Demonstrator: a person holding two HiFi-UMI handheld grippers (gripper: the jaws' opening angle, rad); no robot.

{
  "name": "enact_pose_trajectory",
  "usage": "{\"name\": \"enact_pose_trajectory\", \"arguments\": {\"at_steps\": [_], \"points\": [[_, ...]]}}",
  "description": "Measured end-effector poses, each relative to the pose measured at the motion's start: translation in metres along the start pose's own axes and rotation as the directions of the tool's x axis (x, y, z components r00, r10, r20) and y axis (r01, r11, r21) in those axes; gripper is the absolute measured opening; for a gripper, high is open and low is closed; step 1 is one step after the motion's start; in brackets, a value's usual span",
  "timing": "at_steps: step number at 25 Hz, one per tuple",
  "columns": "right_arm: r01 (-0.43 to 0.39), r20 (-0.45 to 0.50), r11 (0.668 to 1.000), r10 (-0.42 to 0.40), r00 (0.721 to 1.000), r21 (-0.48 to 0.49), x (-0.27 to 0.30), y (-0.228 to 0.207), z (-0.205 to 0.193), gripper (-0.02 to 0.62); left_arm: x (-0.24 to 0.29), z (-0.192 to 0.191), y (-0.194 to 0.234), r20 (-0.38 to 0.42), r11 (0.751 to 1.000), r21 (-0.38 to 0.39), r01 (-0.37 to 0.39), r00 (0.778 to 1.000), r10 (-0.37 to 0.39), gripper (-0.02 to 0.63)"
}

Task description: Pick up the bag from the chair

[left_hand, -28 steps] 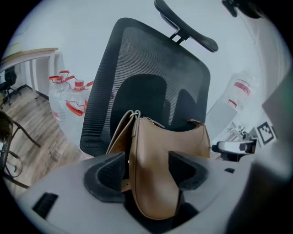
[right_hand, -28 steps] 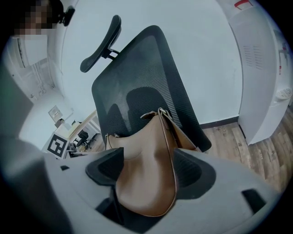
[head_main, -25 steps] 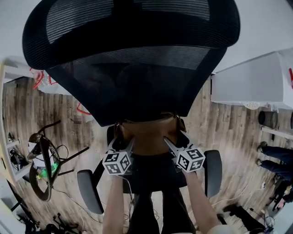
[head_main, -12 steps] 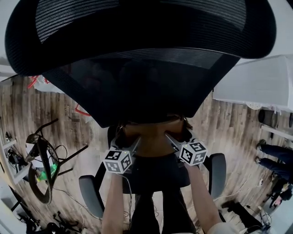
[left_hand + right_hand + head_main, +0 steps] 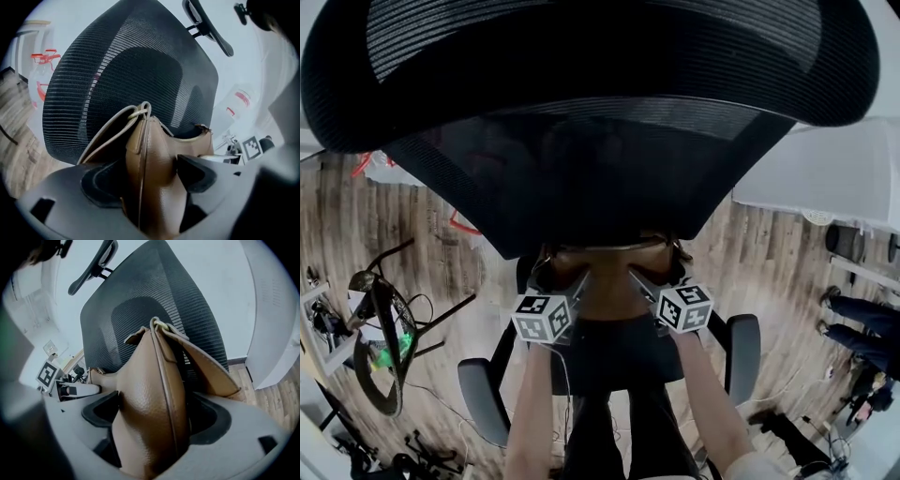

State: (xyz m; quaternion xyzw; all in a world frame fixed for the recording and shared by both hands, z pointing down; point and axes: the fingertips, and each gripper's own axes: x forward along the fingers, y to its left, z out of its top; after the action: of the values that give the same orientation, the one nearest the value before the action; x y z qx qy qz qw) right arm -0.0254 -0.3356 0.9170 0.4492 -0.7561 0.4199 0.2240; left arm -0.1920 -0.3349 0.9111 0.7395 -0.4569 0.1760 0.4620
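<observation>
A brown leather bag (image 5: 606, 281) hangs between my two grippers, just above the black seat (image 5: 614, 354) of a mesh office chair (image 5: 581, 122). My left gripper (image 5: 578, 283) is shut on the bag's left end (image 5: 154, 164), whose thin strap loops up over the top. On the bag's right end (image 5: 150, 399) my right gripper (image 5: 636, 279) is shut as well. The chair's mesh backrest (image 5: 126, 79) stands right behind the bag and hides its far side in the head view.
The chair's armrests (image 5: 480, 398) (image 5: 742, 343) flank my forearms. A white cabinet (image 5: 825, 169) stands at the right, with a person's legs (image 5: 862, 317) beyond it. A round dark frame with cables (image 5: 380, 337) lies on the wooden floor at the left.
Both grippers have risen slightly with the bag still held between them. The backrest now fills more of the head view.
</observation>
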Motion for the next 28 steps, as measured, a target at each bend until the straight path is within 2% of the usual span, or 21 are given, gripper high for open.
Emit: {"name": "enact_pose_trajectory", "arguments": {"at_steps": [9,17,22,28], "points": [[0.052,0.074,0.995,-0.046,0.996,-0.085,-0.013,0.014,-0.002,0.37,-0.006,-0.004,-0.003,0.051,0.996,0.041,-0.085,0.995,0.083,0.311],[0.057,0.139,0.992,-0.041,0.99,-0.11,-0.047,0.039,-0.012,0.342,-0.036,-0.013,-0.018,0.101,0.99,0.075,-0.123,0.988,0.115,0.295],[0.033,0.19,0.996,-0.016,0.982,-0.087,-0.071,0.045,-0.014,0.339,-0.054,-0.01,-0.038,0.133,0.989,0.103,-0.109,0.987,0.095,0.295],[0.05,0.265,0.996,-0.028,0.964,-0.076,-0.104,0.06,-0.002,0.331,-0.079,0.008,-0.061,0.183,0.985,0.151,-0.087,0.981,0.059,0.295]]}}
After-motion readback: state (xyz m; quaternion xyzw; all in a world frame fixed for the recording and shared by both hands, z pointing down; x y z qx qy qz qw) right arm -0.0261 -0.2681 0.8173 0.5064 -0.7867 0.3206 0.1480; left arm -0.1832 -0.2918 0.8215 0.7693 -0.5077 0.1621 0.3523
